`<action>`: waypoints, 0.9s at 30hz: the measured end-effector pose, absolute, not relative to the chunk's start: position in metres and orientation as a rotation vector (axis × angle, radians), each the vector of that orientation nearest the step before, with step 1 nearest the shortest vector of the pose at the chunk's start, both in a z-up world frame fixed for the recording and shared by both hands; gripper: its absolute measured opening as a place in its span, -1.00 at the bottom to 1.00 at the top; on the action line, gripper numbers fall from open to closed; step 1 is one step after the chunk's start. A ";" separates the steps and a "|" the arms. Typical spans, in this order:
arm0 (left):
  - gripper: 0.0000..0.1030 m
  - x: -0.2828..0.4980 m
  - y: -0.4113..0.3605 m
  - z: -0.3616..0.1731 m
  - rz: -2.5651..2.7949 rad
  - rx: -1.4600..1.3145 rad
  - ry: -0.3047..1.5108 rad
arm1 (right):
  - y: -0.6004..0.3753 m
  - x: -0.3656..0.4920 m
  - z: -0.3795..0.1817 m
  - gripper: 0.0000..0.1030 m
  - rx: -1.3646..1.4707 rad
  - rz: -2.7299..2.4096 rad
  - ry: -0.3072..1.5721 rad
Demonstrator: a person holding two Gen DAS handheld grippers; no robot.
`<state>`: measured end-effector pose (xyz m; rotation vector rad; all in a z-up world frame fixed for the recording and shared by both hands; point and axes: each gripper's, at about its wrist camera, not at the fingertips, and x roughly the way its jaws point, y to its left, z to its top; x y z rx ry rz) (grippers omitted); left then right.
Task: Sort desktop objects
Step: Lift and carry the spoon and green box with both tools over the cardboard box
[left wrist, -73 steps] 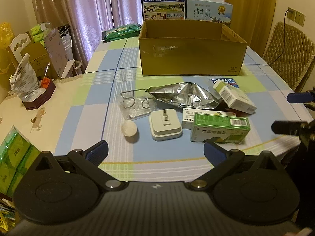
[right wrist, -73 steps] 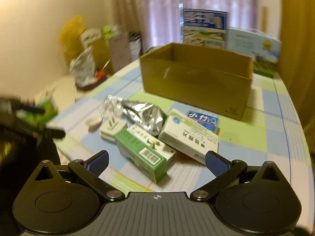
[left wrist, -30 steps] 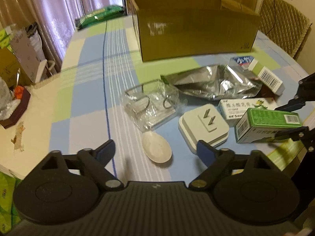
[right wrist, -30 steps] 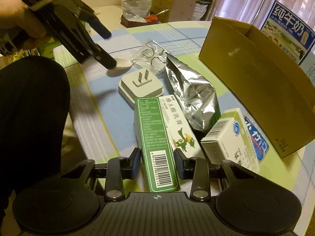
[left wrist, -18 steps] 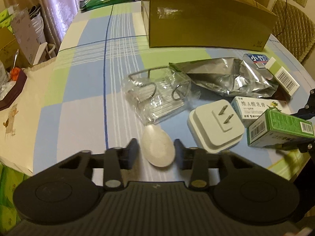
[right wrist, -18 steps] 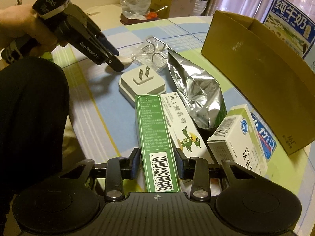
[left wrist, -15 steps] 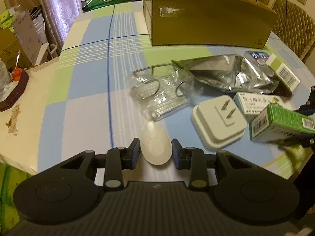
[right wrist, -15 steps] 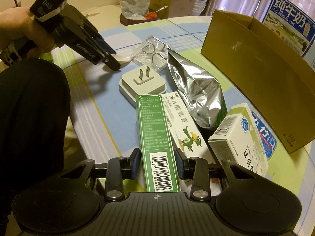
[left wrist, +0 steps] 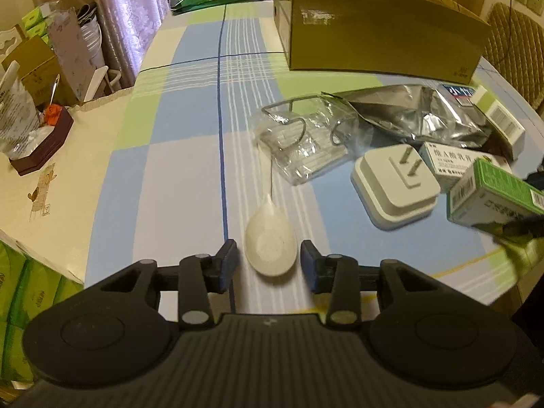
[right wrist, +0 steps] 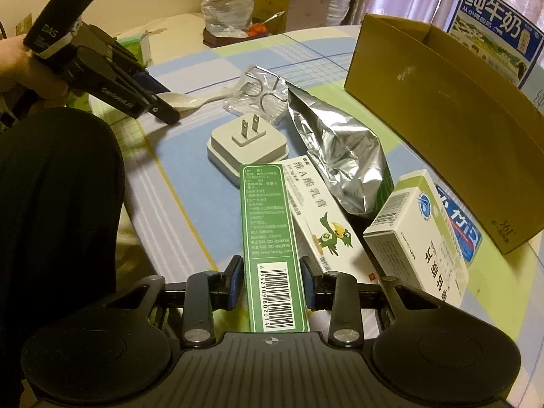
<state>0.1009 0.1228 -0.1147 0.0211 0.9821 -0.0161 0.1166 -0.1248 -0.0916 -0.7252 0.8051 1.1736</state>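
Since half a second ago the left claw [left wrist: 268, 263] has drawn back toward the near counter edge with the white spoon [left wrist: 271, 250], whose bowl now sits between the blue pads with slim gaps showing on both sides; whether the pads actually press it I cannot tell. The spoon's thin handle points away toward the clear plastic packet [left wrist: 306, 144] holding wire hooks.

Meanwhile the right claw [right wrist: 272, 284] is pinched narrow on the green box [right wrist: 270, 248], both pads flat against its long sides at the barcode end, and the left view shows that box tilted, its near end up off the counter [left wrist: 190, 156]. Just beside it lies a white box with a green duck picture [right wrist: 318, 210], touching the green box's side. To the right stands a white and green medicine box [right wrist: 421, 238], leaning over a flat blue packet [right wrist: 459, 224].

Beyond the green box's far end rests the white plug adapter [right wrist: 246, 148], prongs up. Next to it sprawls the crumpled silver foil bag [right wrist: 340, 156]. Farthest back is the open cardboard box [right wrist: 442, 108], with a milk carton case [right wrist: 493, 34] behind it.
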 end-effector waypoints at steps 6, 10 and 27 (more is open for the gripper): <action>-0.46 0.110 0.119 -0.116 -0.004 0.042 0.967 | -0.126 0.121 -0.092 -0.38 -0.693 1.172 0.830; -0.46 0.107 0.118 -0.115 0.001 0.061 0.968 | -0.125 0.122 -0.092 -0.38 -0.698 1.177 0.830; -0.45 0.104 0.119 -0.117 0.009 0.047 0.961 | -0.119 0.119 -0.100 -0.46 -0.711 1.172 0.869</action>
